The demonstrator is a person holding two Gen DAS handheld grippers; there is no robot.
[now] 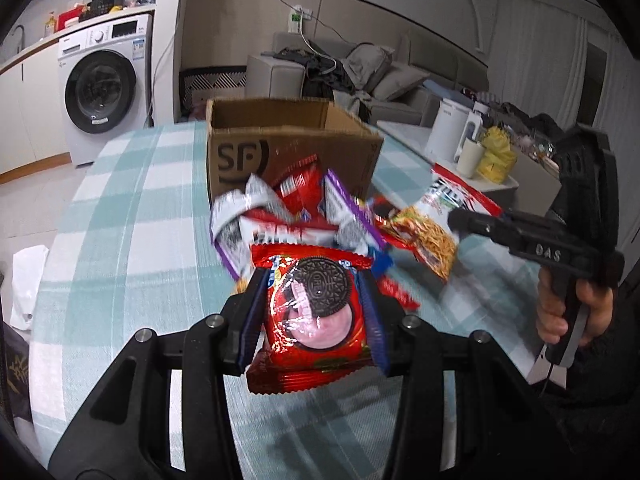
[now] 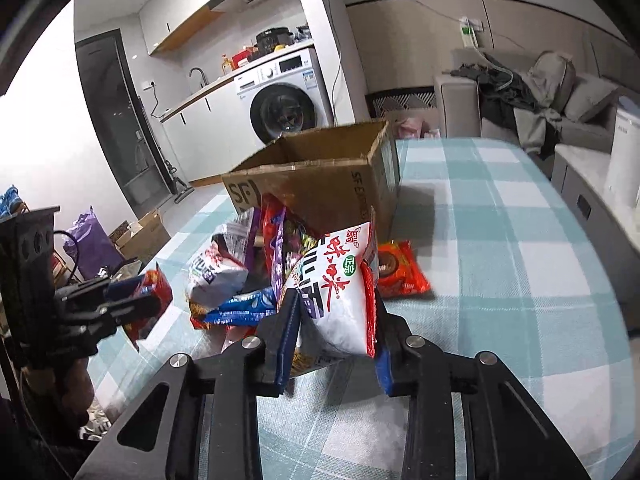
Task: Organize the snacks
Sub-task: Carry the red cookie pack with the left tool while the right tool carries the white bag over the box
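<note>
Left wrist view: the left gripper [image 1: 314, 312] has its fingers clamped on the two long edges of a red cookie packet [image 1: 314, 316], which is held lifted above the checked tablecloth [image 1: 132, 208]. Just past the packet lies a heap of snack bags [image 1: 296, 216], piled against the front of an open cardboard box [image 1: 280, 140] that stands on the cloth. A noodle bag [image 1: 424, 232] lies to the right of the heap.

Right wrist view: the right gripper [image 2: 334, 320] is closed on a white snack bag with red print [image 2: 340, 300], pinching its lower part so the bag stands up between the fingers. Beyond it sits the same pile, with a blue packet [image 2: 244, 306] flat at its left foot and a small red packet [image 2: 400, 270] alone on the cloth to the right, near the box [image 2: 320, 176]. A washing machine [image 2: 284, 92] stands in the background.
</note>
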